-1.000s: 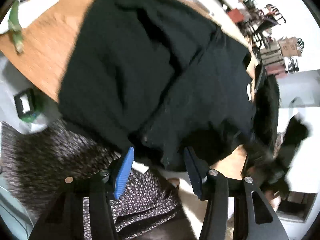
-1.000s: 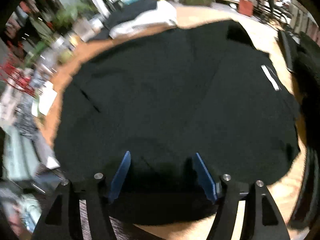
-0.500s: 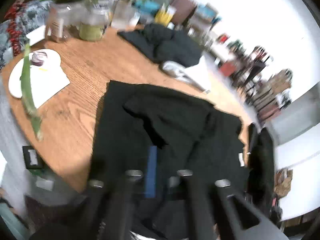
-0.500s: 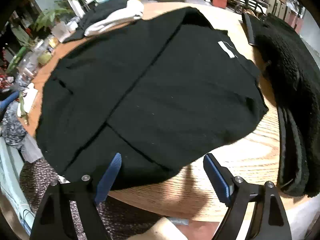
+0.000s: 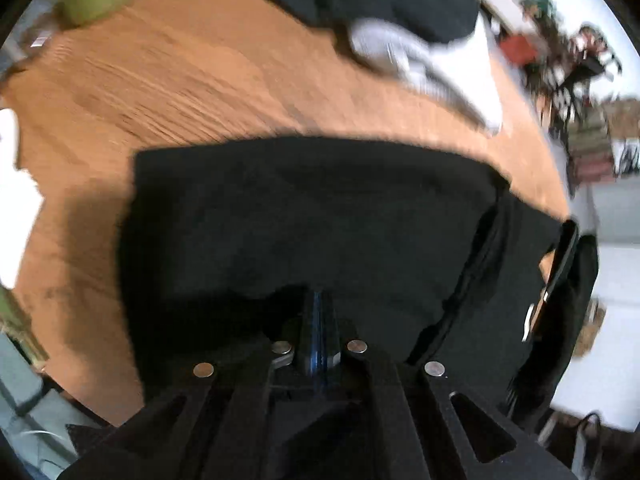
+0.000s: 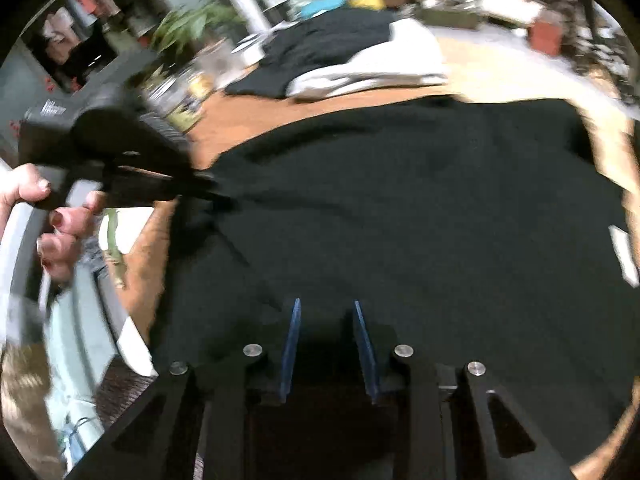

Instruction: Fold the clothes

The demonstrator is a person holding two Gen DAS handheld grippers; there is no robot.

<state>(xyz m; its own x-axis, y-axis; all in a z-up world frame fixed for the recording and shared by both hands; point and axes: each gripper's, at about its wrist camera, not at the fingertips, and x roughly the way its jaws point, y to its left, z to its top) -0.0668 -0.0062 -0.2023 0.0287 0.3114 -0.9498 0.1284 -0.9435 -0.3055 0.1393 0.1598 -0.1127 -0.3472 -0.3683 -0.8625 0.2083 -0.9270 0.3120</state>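
Note:
A black garment (image 5: pixel 320 216) lies spread on the round wooden table (image 5: pixel 192 80); it fills the right wrist view (image 6: pixel 420 216), with a white label (image 6: pixel 624 252) near its right edge. My left gripper (image 5: pixel 319 300) is shut on the garment's near edge; in the right wrist view it (image 6: pixel 200 188) pinches the garment's left side. My right gripper (image 6: pixel 326 308) hovers over the garment's near edge, its blue pads (image 6: pixel 294 336) a narrow gap apart with black cloth lying between them.
A pile of black and white clothes (image 5: pixel 420 40) lies at the table's far side and shows in the right wrist view (image 6: pixel 360 60). White paper (image 5: pixel 16 184) sits at the left edge. Dark clothing (image 5: pixel 576 280) hangs at the right. Jars and plants (image 6: pixel 188 80) stand at far left.
My left gripper has shut on the garment's edge and moved in over the table. My right gripper's jaws have narrowed from wide open and moved onto the garment's near edge.

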